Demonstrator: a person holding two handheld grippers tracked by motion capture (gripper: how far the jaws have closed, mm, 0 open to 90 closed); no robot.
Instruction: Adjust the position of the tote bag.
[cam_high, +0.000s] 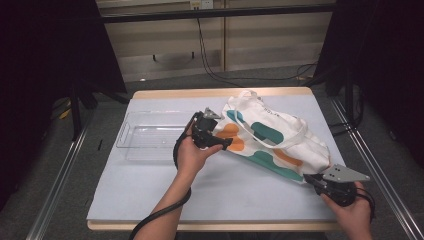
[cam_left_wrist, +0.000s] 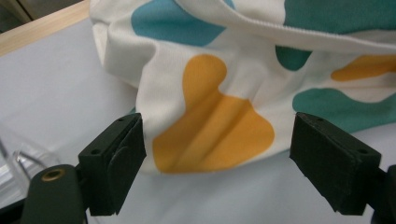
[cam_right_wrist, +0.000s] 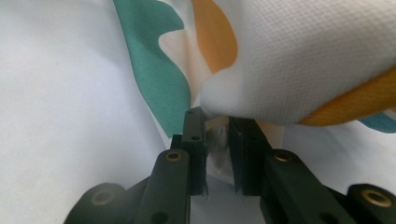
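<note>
Right gripper (cam_high: 314, 181): your jaws are pinched narrow on the tote bag's (cam_high: 280, 137) near-right corner; in the right gripper view the fabric (cam_right_wrist: 289, 74) bunches up just past the pads. Likely an anchor so the bag can't slide.
Left gripper (cam_high: 226, 143): your jaws stand wide, nothing clamped; in the left gripper view the bag's near-left edge, orange blob (cam_left_wrist: 212, 130) on it, sits between them, pads apart from the cloth. Probably lining up for a second grab.
Tote bag: lies flat and slanted on the table (cam_high: 150, 190), far-left end up by your left hand (cam_high: 192, 155), near-right end at your right hand (cam_high: 352, 212). White cloth with teal and orange blobs.
Handles (cam_high: 280, 125): loose, looped across the top of the bag; not held.
Writing: small dark print near the bag's far edge, too small to read. No brand legible.
Clear tray (cam_high: 145, 135): left of the bag, near your left gripper, not touching the bag. Maybe where the bag is headed, can't say.
Next: close the left pair on that edge, judging by the setup.
</note>
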